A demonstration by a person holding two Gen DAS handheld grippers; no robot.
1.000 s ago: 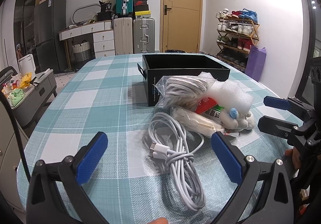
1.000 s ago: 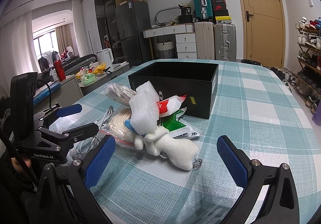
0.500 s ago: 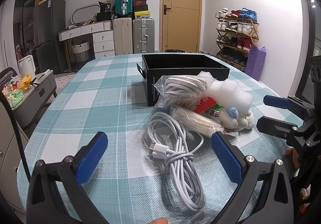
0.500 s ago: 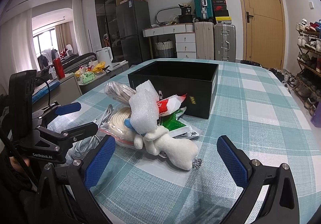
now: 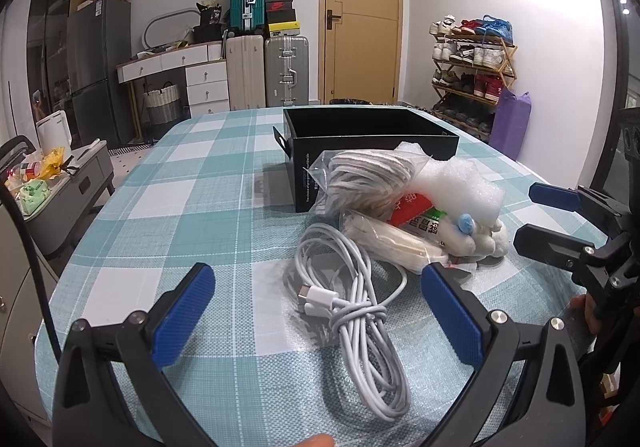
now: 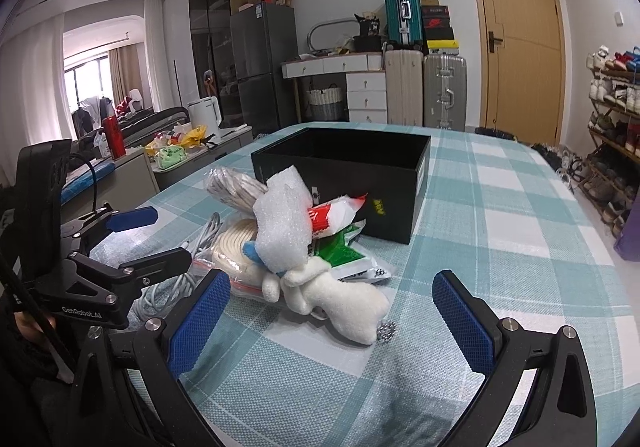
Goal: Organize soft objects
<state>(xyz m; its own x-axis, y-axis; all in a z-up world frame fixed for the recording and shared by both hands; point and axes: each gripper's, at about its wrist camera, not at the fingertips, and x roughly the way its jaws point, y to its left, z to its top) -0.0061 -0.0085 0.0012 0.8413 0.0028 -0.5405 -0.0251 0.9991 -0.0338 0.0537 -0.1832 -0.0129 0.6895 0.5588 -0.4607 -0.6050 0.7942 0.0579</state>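
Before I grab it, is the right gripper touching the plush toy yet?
Apart. The right wrist view shows bare tablecloth between the open right gripper and the plush toy.

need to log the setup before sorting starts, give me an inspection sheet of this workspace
surface: table under a teal and white checked cloth.
job's things: open black box, nothing seen inside; against its near side a pile: bagged rope, white foam sheet, red and green packet, white plush toy.
clutter: nothing seen beyond the pile.
grippers: left hand-held gripper open over the cable; right hand-held gripper open before the plush toy; both hold nothing.
cables: coiled white charging cable, plug end up, beside the pile.
surroundings: suitcases, shoe rack, closed door, fridge.
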